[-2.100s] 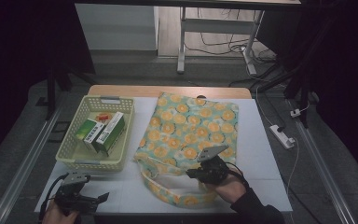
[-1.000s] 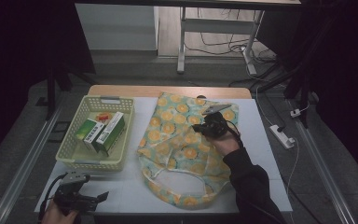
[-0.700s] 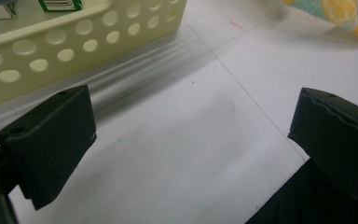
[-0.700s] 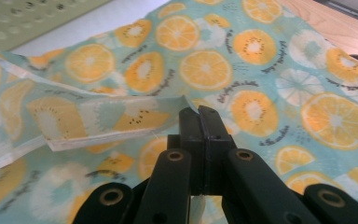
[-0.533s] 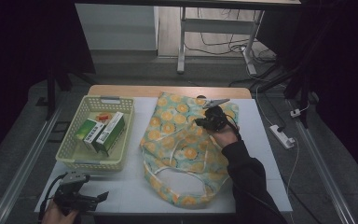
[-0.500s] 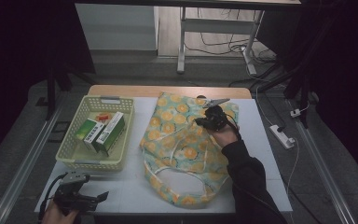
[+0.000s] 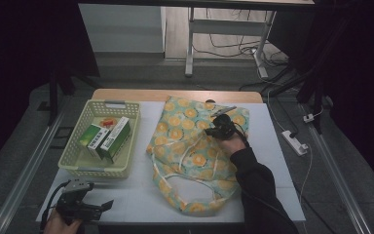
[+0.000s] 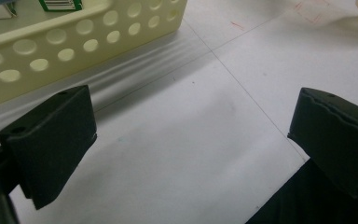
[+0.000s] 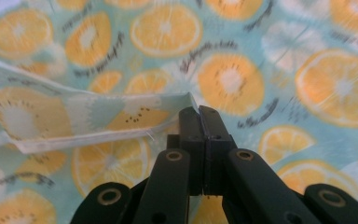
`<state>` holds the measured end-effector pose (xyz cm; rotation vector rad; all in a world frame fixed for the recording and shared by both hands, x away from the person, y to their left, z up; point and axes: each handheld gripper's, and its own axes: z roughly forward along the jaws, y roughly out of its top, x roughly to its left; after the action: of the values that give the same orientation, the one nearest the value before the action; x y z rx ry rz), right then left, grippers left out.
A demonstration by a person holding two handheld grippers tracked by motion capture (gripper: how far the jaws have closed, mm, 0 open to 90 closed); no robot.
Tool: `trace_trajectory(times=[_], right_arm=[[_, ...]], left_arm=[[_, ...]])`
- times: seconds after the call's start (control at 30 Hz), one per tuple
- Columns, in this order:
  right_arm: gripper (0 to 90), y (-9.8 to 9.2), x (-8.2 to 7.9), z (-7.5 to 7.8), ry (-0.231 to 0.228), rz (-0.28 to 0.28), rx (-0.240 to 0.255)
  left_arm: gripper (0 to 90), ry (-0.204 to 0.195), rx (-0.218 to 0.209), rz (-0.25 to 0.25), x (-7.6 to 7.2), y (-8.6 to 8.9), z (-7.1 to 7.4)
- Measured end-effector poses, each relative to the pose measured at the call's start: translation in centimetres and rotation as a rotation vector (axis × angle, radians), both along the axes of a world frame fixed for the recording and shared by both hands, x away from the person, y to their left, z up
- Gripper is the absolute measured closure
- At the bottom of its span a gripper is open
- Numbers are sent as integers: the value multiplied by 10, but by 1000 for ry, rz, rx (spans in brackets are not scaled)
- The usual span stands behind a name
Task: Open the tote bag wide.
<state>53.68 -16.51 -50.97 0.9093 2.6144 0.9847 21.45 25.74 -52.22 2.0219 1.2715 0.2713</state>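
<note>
High view: bag (image 7: 190, 156) lies lengthwise away, right claw (image 7: 217, 127) clamped on its hem.

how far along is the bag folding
Partly done, as far as I can tell. The fruit-print bag lies flat on the table, one edge turned back over itself. In hand: the right gripper is shut on that edge, over the bag's far part. The left gripper rests open near the basket. Left: laying the edge down and any further folds.

A lab-like recording room: white table (image 7: 126, 195) on rails, power strip (image 7: 296, 142), floor cables (image 7: 229, 46), dark surroundings.
</note>
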Motion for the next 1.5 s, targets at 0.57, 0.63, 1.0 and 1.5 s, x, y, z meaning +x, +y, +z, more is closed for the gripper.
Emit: trace_trajectory(times=[0.57, 0.63, 1.0, 1.5], right_arm=[[667, -1, -14, 15, 27, 27, 80], [628, 0, -17, 19, 36, 37, 91], [364, 0, -44, 39, 38, 78, 144], [33, 13, -90, 25, 92, 141, 90]], left_arm=[[11, -4, 0, 1, -1, 0, 0], [11, -4, 0, 2, 0, 0, 0], [11, -4, -1, 4, 0, 0, 0], [11, -5, -2, 4, 0, 0, 0]])
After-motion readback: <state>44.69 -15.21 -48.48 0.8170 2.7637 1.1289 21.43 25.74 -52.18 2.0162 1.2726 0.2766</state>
